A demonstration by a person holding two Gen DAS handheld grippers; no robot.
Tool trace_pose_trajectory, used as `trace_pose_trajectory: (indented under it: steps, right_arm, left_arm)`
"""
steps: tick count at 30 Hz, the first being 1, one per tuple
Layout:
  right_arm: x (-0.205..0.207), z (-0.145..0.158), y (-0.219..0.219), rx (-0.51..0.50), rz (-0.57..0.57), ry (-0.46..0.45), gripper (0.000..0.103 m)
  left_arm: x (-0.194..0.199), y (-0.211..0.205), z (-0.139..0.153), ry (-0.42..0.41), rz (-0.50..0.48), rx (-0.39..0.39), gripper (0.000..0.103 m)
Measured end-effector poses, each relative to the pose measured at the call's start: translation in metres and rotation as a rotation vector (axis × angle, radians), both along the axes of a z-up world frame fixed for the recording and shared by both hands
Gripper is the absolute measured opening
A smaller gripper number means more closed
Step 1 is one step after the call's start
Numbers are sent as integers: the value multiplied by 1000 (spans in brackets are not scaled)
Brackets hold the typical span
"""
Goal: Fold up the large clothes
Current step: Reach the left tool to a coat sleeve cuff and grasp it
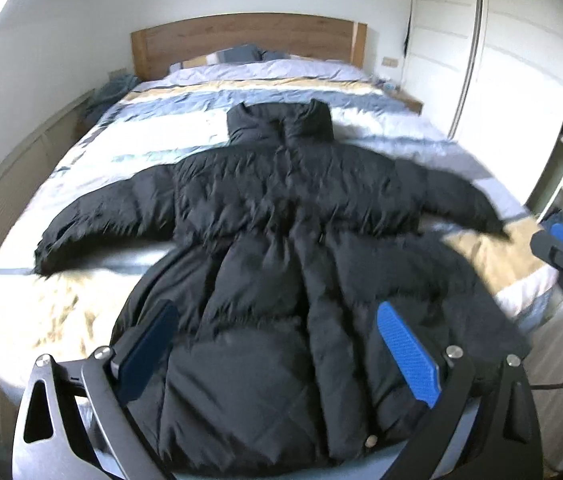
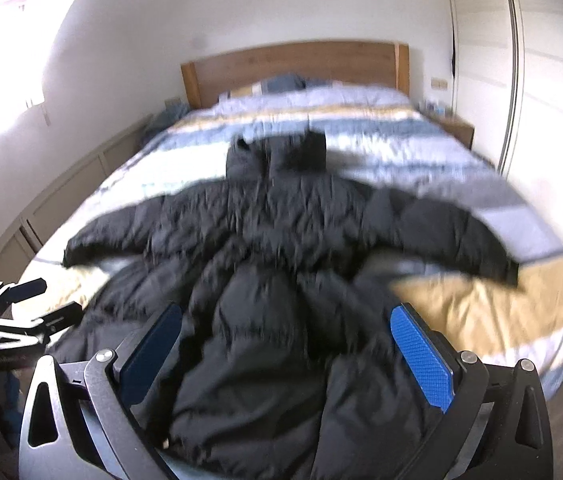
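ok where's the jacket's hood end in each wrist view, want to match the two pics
Left wrist view: the hood sits upper centre, at the far end of the black puffer jacket on the striped duvet.
Right wrist view: the hood is again upper centre, blurred, slightly lower in the picture.
Shared landmark: the wooden headboard beyond the hood in both.

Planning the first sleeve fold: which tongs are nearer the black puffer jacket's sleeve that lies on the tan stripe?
Right. The right tongs hover open just beside that sleeve's cuff; the left tongs, also open, are beyond the hem's opposite side.
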State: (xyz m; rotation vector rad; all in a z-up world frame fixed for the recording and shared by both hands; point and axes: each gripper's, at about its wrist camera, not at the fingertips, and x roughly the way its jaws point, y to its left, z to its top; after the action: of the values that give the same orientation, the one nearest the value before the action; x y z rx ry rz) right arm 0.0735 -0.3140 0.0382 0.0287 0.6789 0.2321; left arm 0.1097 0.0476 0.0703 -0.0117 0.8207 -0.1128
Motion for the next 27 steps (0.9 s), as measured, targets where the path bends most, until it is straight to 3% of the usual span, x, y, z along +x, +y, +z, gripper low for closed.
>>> trace_pose_trajectory:
  steps: [5,10,13,17,20,27]
  right_arm:
    - [31,37,-4,11,-11,-100,103]
    - [71,53,-6,0,-28,-149,103]
    - [98,48,-9,-6,-41,-134,103]
    - [127,35,-13,-10,-62,-113,103]
    - [146,22,-20,-14,-87,-89,103]
    - [185,-22,-29,-25,-143,13,103]
  left_arm:
    - [48,30,38,-16,25,-130,101]
    - [100,54,48,-28,116,-106,101]
    - [130,76,38,14,169,-156,101]
    - [166,102,16,72,258,-151,101]
    - [185,116,0,83,308,-130,101]
    - [218,166,-50,151,417,-191,101]
